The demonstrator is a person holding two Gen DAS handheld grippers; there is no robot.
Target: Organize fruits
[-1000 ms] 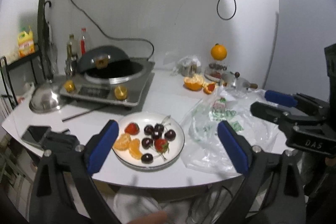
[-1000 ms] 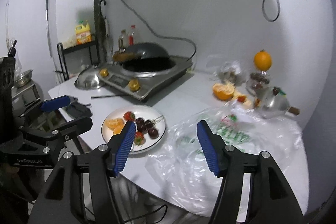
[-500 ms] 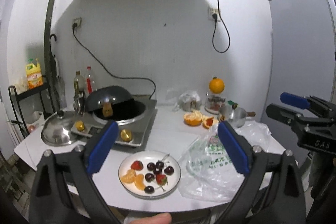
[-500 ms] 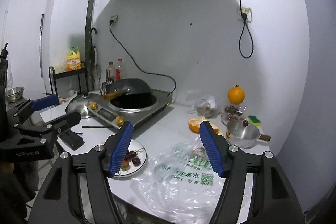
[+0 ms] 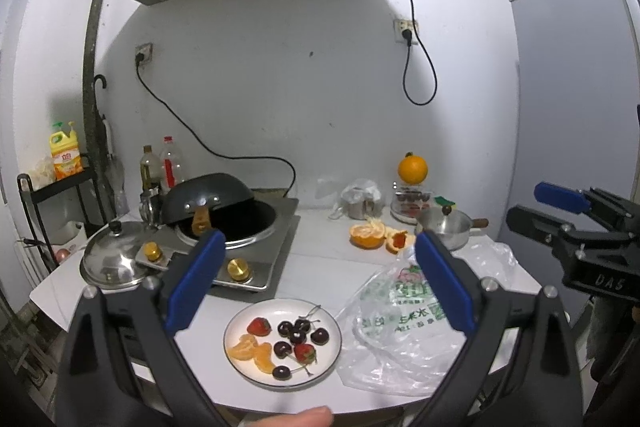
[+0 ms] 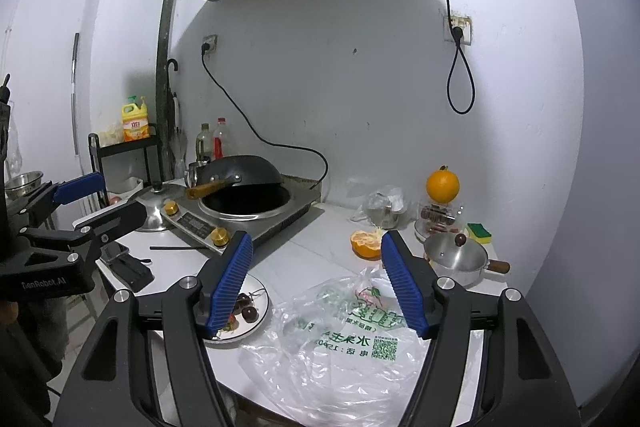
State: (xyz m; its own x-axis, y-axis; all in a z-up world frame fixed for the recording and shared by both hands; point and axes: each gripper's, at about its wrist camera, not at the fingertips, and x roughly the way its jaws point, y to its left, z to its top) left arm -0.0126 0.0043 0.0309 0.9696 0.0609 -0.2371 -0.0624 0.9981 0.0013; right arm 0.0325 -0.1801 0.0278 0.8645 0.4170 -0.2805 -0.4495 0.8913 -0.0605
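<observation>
A white plate (image 5: pixel 240 327) at the counter's front edge holds strawberries (image 5: pixel 259 327), dark cherries (image 5: pixel 297 332) and orange segments (image 5: pixel 252 350). A clear plastic bag (image 5: pixel 404 323) with green print lies right of it. My left gripper (image 5: pixel 316 267) is open and empty, held back from the counter above the plate. My right gripper (image 6: pixel 316 275) is open and empty, above the bag (image 6: pixel 344 347); its left finger hides part of the plate (image 6: pixel 261 301). A whole orange (image 5: pixel 413 169) sits on a glass container at the back, a peeled one (image 5: pixel 366 235) on the counter.
An induction cooker with a black wok (image 5: pixel 224 211) fills the back left, a steel lid (image 5: pixel 114 261) beside it. A small steel pot (image 5: pixel 448 227) stands at the back right. Bottles (image 5: pixel 160 167) and a rack with a detergent bottle (image 5: pixel 64 157) stand left.
Both grippers have pulled back and tilted up from the counter. The plate and bag look smaller and lower, and the range hood has come into view. Both stay open and empty.
</observation>
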